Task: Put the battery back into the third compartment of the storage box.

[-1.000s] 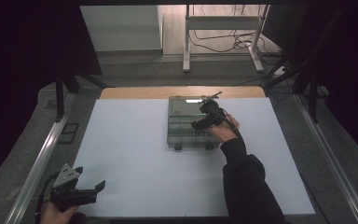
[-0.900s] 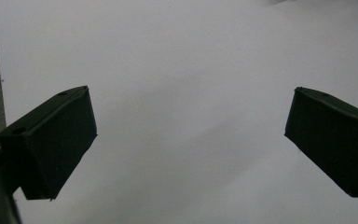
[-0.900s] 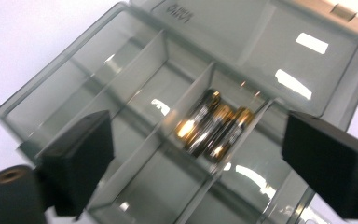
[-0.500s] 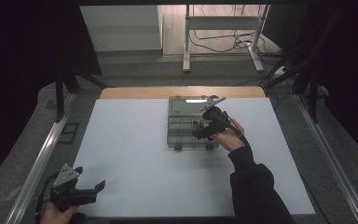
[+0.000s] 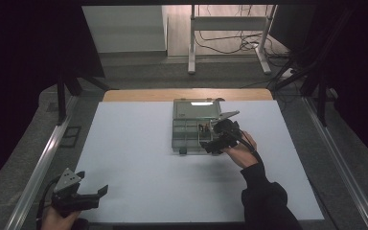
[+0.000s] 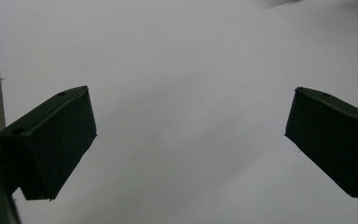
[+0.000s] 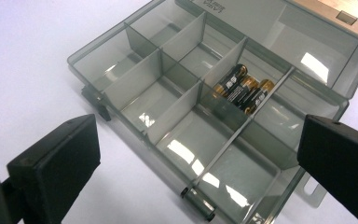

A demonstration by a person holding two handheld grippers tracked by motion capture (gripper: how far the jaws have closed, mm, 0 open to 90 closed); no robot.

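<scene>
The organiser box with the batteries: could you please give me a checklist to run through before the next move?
1. Organiser box lid open: ok.
2. Batteries lying together in one compartment: ok, three visible.
3. Right tongs free of any load: ok; the jaws have just opened wide and nothing is between them.
4. Left tongs open and idle over the bare white table: ok.
5. Remaining compartments empty: ok as far as the right gripper view shows.
6. Lid latch undamaged: cannot tell.
</scene>
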